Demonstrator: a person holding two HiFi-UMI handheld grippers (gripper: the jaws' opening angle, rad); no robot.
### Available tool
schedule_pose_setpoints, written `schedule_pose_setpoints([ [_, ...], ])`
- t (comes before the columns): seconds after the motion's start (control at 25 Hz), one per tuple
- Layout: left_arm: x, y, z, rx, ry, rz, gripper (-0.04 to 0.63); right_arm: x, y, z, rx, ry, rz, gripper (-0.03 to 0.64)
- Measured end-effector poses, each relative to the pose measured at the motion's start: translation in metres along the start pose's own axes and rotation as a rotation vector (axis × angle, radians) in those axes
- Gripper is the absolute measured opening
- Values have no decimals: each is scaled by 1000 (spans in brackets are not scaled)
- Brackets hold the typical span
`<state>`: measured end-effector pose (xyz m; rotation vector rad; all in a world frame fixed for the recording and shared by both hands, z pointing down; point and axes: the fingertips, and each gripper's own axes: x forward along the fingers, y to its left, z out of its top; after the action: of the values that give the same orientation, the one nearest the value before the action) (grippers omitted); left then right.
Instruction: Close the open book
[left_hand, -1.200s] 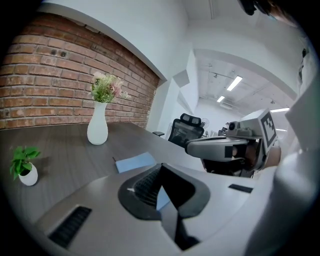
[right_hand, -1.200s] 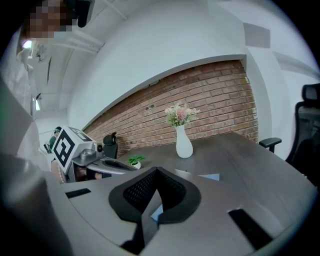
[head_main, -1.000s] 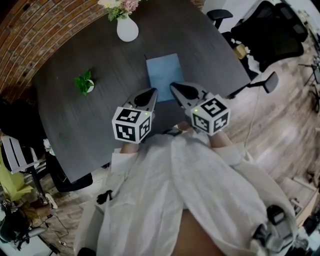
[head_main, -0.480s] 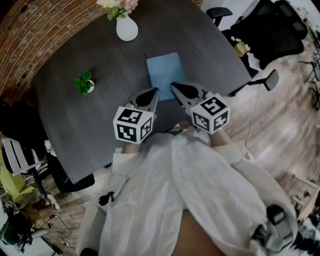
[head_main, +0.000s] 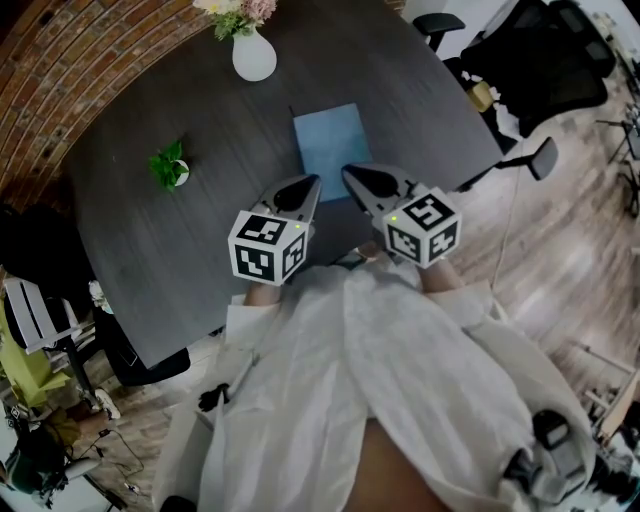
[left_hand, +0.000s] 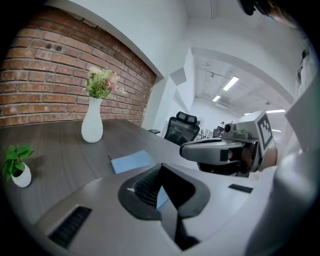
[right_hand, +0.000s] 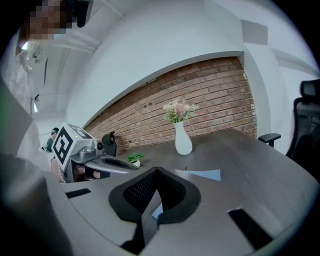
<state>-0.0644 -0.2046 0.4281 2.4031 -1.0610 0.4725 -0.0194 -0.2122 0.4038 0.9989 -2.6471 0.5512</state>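
Jaws on your left gripper (head_main: 308, 186) and right gripper (head_main: 350, 176) are pressed together, empty, above the table's (head_main: 190, 250) near edge. Straight ahead lies the blue book (head_main: 332, 138), mid-table, long axis running toward the far edge; your right gripper looks slightly nearer.

No text, label, brand or number can be read.

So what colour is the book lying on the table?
Light blue. The book shows best in the head view, lying flat on the dark grey table.
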Motion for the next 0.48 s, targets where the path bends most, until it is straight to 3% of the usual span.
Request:
schedule_pose_setpoints([
  [0.48, 4, 0, -2, -20, 16, -11, 5, 3, 1, -2, -4, 22, 15, 4],
])
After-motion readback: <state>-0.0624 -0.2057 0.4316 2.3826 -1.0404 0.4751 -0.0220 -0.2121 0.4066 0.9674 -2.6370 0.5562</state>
